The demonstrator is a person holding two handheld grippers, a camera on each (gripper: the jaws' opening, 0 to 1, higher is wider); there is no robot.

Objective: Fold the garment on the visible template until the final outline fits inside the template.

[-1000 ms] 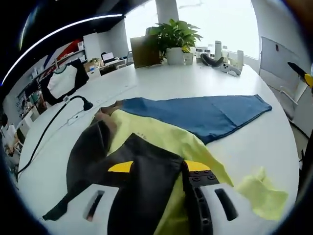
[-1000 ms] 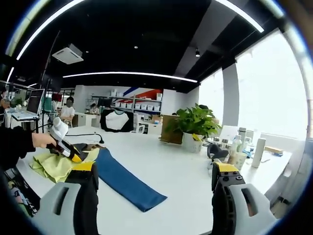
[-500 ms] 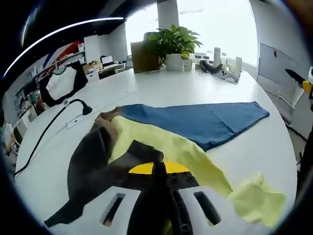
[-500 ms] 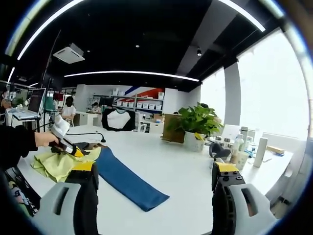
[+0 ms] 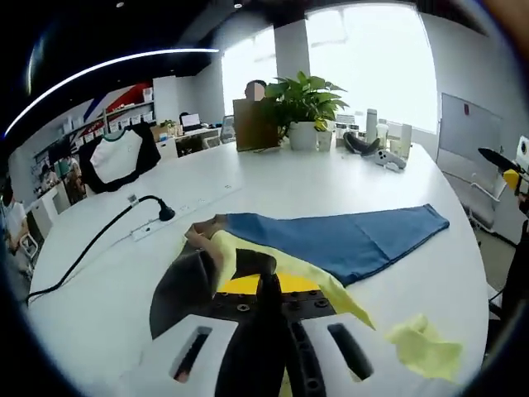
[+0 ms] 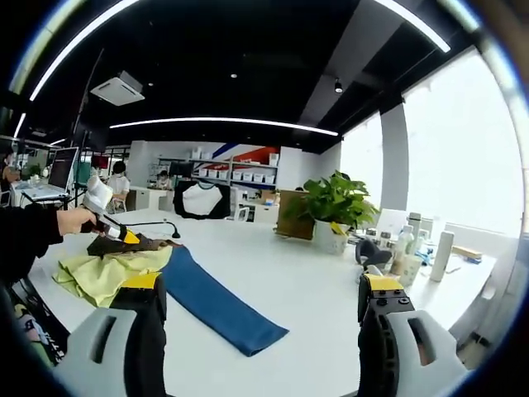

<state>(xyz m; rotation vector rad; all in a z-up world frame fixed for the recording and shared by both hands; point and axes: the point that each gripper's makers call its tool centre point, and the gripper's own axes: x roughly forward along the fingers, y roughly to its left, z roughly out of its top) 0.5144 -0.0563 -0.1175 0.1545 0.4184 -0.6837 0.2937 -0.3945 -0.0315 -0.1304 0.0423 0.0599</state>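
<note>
A yellow garment with black parts (image 5: 273,265) lies on the white table (image 5: 331,165), partly over a long blue cloth (image 5: 347,236). My left gripper (image 5: 266,285) is shut on a black fold of the garment and holds it raised off the table. A loose yellow corner (image 5: 421,347) rests at lower right. In the right gripper view the left gripper (image 6: 116,233), held by a hand, pinches the garment (image 6: 99,273) at the blue cloth's (image 6: 219,302) far end. My right gripper (image 6: 264,285) hangs open in the air, well away from the cloth, with nothing in it.
A potted plant (image 5: 302,107), a brown box (image 5: 252,124) and bottles (image 5: 384,132) stand at the table's far side. A black cable (image 5: 99,240) runs along the left. A black-and-white shirt (image 5: 116,157) hangs beyond. A laptop (image 6: 58,178) and people are in the background.
My left gripper, open a second ago, shut on the garment's black fold and has lifted it upward, pulling the yellow fabric with it. The right gripper stays open and still.
</note>
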